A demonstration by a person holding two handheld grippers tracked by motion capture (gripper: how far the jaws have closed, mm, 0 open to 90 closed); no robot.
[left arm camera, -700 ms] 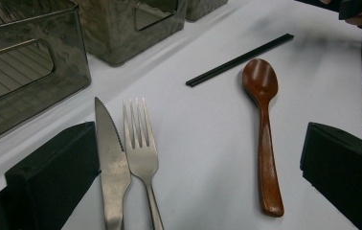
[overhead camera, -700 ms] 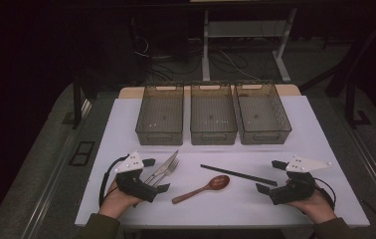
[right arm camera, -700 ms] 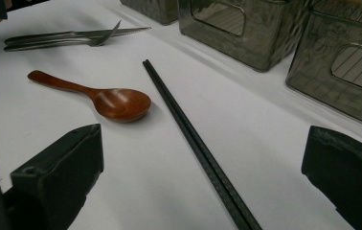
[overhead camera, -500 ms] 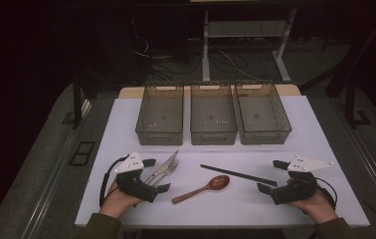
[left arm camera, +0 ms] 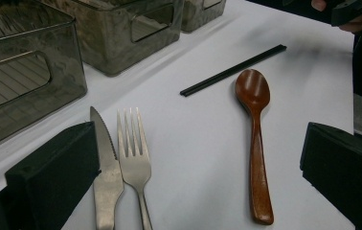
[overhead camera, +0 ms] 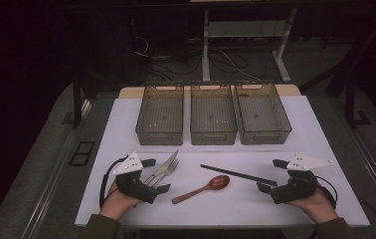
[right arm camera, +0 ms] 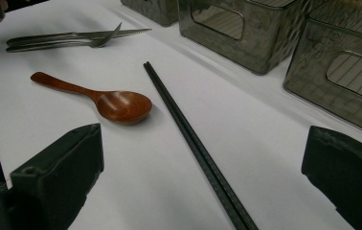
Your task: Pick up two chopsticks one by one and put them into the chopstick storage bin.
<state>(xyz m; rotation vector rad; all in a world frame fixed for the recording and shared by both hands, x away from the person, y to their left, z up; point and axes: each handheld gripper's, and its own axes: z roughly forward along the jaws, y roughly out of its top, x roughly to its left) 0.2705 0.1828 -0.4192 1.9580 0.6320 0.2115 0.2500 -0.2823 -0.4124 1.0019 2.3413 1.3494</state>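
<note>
Both grippers rested low at the near edge of the white table [overhead camera: 325, 149], each in a hand, with their jaws spread wide and nothing between the pads. On the left, the left gripper [overhead camera: 152, 175] pointed toward the knife [overhead camera: 162, 167] and fork [overhead camera: 168, 169], which lay side by side and touching just beyond its jaws; in the left gripper view the knife's [left arm camera: 103, 167] serrated blade ran along the inner face of the left-hand jaw, and I could not tell whether it touched it, with the fork [left arm camera: 133, 153] right beside it. At the other end the right gripper [overhead camera: 270, 175] pointed toward the near end of the black chopsticks [overhead camera: 238, 175], which lay together as one pair, slanting across the table; in the right gripper view they [right arm camera: 193, 143] ran between the spread jaws without touching either. A wooden spoon [overhead camera: 203, 188] lay between the two grippers, bowl up, its bowl near the chopsticks and its handle reaching toward the left gripper, apart from the fork.

Three smoky, see-through bins stood in a row at the far side of the table, close together: the left bin [overhead camera: 160, 115], the middle bin [overhead camera: 213, 114] and the right bin [overhead camera: 262, 113]. Each had a handle cut-out in its near wall and a ribbed floor. From above, all three held no cutlery; only a few pale specks showed on their floors, too small to identify.
</note>
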